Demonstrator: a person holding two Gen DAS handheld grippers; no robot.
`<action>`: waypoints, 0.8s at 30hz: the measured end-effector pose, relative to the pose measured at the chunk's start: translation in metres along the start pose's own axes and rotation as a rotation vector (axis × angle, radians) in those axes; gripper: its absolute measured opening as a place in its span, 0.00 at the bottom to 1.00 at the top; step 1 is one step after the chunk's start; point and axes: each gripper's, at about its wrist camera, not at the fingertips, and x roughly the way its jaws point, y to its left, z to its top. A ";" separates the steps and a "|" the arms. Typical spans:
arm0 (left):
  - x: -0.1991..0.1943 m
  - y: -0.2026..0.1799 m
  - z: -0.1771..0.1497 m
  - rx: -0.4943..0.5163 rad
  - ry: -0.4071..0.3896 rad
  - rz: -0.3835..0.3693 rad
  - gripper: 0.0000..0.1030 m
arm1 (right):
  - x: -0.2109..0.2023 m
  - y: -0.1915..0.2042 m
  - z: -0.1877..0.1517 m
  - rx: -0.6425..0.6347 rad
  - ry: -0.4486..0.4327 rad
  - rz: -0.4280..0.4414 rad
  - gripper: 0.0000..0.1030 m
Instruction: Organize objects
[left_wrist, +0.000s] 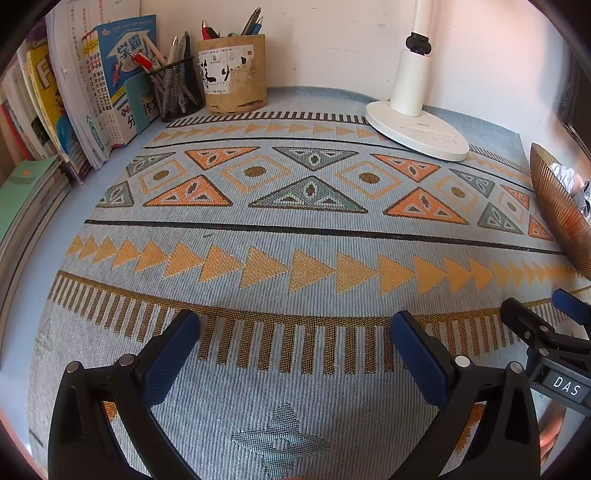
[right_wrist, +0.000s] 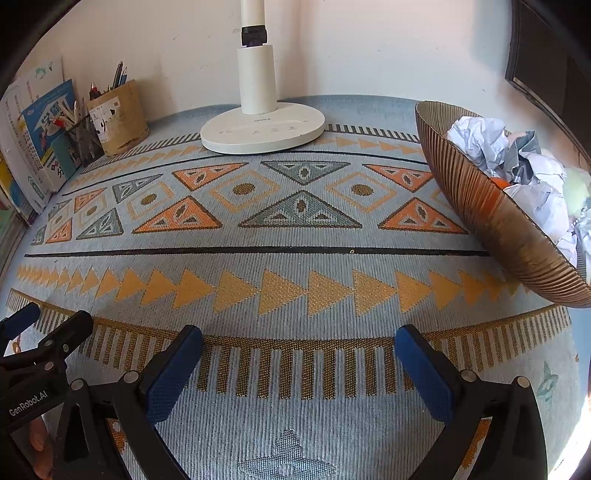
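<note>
My left gripper (left_wrist: 295, 332) is open and empty, low over the patterned mat (left_wrist: 295, 236). My right gripper (right_wrist: 299, 347) is open and empty beside it over the same mat (right_wrist: 295, 258); it shows at the right edge of the left wrist view (left_wrist: 546, 325). A ribbed brown bowl (right_wrist: 491, 206) at the right holds crumpled paper (right_wrist: 480, 140) and an orange item (right_wrist: 498, 182). The bowl also shows at the right of the left wrist view (left_wrist: 561, 210). A black mesh pen holder (left_wrist: 177, 90) and a tan pen cup (left_wrist: 234, 74) stand at the back left, both with pens.
A white lamp base (left_wrist: 417, 129) stands at the back middle, also in the right wrist view (right_wrist: 262, 129). A row of books (left_wrist: 74, 107) leans along the left side, with flat books (left_wrist: 26, 195) stacked nearer. White walls close the back corner.
</note>
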 end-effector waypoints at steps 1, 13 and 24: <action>0.000 0.000 0.000 0.000 0.000 0.000 1.00 | 0.000 0.000 0.000 0.000 0.000 0.000 1.00; 0.000 0.001 0.000 0.001 0.000 -0.001 1.00 | -0.002 -0.001 -0.001 0.002 -0.012 0.001 1.00; 0.000 0.001 -0.001 0.001 0.000 -0.001 1.00 | -0.003 -0.001 -0.001 0.003 -0.012 0.001 1.00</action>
